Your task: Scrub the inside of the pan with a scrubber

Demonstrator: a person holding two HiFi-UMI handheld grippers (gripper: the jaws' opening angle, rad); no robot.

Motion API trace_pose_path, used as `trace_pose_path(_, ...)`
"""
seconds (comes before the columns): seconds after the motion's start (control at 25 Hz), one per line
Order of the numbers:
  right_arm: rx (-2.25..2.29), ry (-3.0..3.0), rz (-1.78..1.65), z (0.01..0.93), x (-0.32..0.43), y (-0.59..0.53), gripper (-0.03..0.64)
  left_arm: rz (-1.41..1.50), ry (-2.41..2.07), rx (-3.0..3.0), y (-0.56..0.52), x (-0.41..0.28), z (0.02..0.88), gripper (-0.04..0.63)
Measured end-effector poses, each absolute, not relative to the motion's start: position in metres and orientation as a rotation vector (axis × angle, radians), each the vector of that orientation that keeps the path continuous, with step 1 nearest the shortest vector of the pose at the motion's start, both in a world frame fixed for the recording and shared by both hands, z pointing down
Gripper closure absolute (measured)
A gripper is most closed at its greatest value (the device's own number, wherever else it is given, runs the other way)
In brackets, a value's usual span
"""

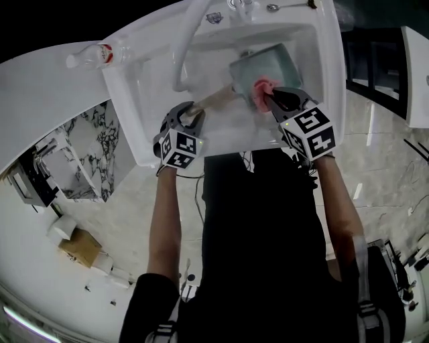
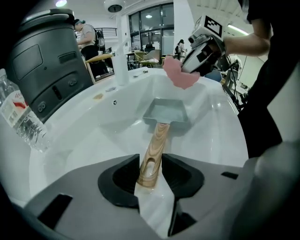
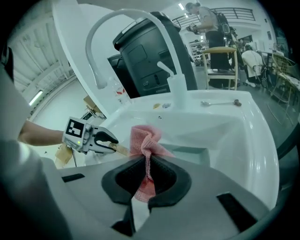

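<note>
- Noted first: the white sink (image 1: pixel 328 80) (image 2: pixel 93 136) (image 3: pixel 253 140) filled the top of the head view, with the person standing right up against its front edge.
- The pan (image 1: pixel 268 63) (image 2: pixel 166 111) (image 3: pixel 197 154), square and grey, lay low inside the basin toward the far right. Its wooden handle (image 1: pixel 214 100) (image 2: pixel 157 140) slanted back up toward the left hand.
- The left gripper (image 1: pixel 191 110) (image 2: pixel 151 171) (image 3: pixel 101 140) had its jaws closed narrowly on the free end of the wooden handle. A pad pressed each side, just behind the hanging hole.
- The right gripper (image 1: pixel 271 99) (image 2: pixel 201 51) (image 3: pixel 147 176) pinched a pink mesh scrubber (image 1: pixel 260 90) (image 2: pixel 180 75) (image 3: pixel 145 138). Its jaws were nearly together, and the cloth bunched out past the tips.
- Seen from the left gripper view, the scrubber hung above the pan's open side, clear of the metal and not touching it.
- Seen from the head view, the scrubber overlapped the pan's near edge.
- A curved white faucet (image 1: pixel 184 47) (image 3: pixel 117 23) arched over the left part of the basin.
- A clear water bottle (image 1: pixel 94 55) (image 2: pixel 21 122) stood on the sink's left ledge.
- A black bin (image 2: pixel 47 61) (image 3: pixel 150 51) stood behind the bottle.
- A small metal utensil (image 1: pixel 271 7) (image 3: pixel 220 103) lay on the back ledge, well apart from the pan.
</note>
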State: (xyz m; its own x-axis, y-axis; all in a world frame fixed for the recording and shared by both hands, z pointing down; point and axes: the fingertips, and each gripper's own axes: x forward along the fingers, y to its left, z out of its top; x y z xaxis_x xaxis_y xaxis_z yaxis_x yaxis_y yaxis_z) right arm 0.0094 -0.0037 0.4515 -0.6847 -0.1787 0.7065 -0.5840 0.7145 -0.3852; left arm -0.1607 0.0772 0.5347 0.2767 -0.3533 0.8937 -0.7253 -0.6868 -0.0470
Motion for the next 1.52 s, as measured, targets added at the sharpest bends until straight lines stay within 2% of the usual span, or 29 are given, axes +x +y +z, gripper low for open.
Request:
trace_pose_path(0.32, 0.399, -2.157, 0.656, 0.513, -0.016, -0.012, 0.572, 1.458, -0.936, 2.22, 0.078, -0.161, 0.537, 0.431)
trace_pose_path(0.76, 0.437, -2.145, 0.763, 0.595, -0.049, -0.026, 0.563, 1.567, -0.848, 2.218, 0.078, -0.16, 0.542, 0.434)
trace_pose_path(0.92, 0.414, -2.154, 0.798, 0.609, -0.059, -0.029, 0.568, 1.666, -0.793, 2.227, 0.077, -0.159, 0.545, 0.439)
trace_pose_path(1.52, 0.317, -2.214, 0.798, 0.617, -0.086, -0.05, 0.575, 1.739, -0.705, 2.268, 0.079, -0.158, 0.548, 0.451)
